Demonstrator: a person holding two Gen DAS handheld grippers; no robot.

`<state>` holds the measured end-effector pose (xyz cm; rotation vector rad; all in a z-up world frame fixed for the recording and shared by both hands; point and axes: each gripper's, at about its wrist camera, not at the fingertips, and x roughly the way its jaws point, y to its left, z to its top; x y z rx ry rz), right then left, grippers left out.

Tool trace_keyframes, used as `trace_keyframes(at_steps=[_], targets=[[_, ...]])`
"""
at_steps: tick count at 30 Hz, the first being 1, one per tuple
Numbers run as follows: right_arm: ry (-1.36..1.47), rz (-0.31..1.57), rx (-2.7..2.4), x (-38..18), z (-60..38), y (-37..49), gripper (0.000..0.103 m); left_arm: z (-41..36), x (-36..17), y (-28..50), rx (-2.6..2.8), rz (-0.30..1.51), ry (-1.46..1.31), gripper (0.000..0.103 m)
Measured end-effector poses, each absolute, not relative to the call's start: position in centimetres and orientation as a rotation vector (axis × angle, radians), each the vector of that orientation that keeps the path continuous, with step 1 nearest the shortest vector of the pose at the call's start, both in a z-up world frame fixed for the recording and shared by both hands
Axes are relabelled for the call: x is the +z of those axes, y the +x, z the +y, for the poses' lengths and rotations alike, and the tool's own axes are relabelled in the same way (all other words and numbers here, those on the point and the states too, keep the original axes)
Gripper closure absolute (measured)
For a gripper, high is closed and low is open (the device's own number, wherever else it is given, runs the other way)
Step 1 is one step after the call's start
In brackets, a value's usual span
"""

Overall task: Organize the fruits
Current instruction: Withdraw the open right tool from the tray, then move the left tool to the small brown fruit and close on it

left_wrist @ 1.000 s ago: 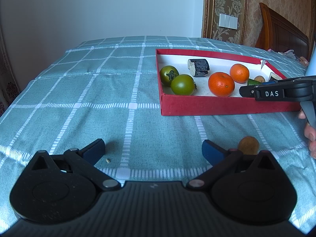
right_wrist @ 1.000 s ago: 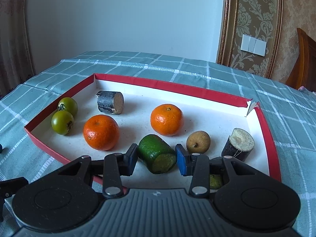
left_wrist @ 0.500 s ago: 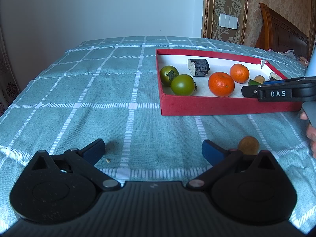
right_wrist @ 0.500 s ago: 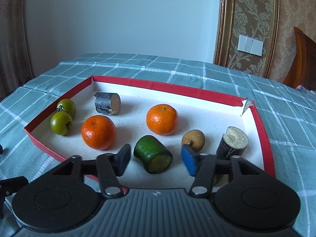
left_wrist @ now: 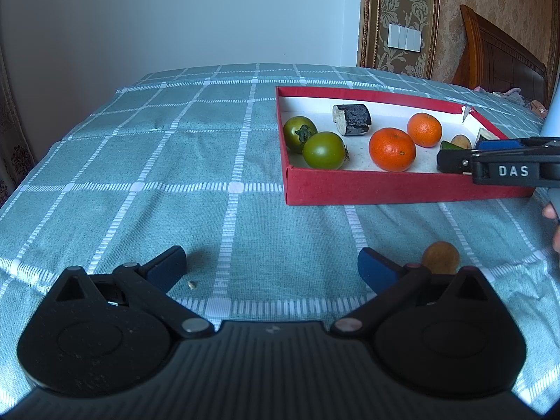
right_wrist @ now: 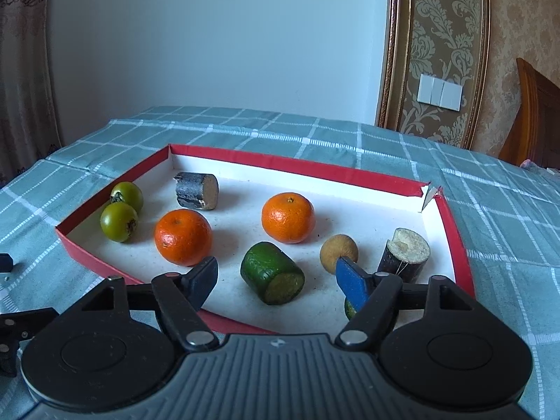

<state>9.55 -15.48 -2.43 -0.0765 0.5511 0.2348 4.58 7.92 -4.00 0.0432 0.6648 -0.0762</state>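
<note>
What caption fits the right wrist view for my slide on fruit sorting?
Open right gripper hovers over a red tray holding oranges, green tomatoes and a green cylinder.

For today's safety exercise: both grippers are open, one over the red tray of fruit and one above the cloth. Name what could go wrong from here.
1. The small brown fruit lies on the tablecloth outside the red tray, half hidden behind the left gripper; it might be missed or nudged away.
2. The right gripper hangs low over the green cut piece; moving forward could knock it, or set the near orange rolling.
</note>
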Motion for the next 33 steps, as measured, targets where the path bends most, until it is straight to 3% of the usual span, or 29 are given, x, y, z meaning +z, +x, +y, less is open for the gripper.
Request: trace_keyframes(at_steps=[4,25,33], targets=[[-0.067,0.503,0.218,-2.1,-16.1,8.1,0.020,7.9,-4.0,4.6,-0.076,0.665,0.043,0.000],[0.036,0.464,0.181,-2.4,-19.7,5.1,0.019,7.2,-3.5,2.4,-0.115,0.626,-0.024,0.000],[-0.002,0.460,0.163,-2.6,-20.1,3.4,0.019,4.3,-2.3,1.9,-0.156,0.607,0.067,0.000]])
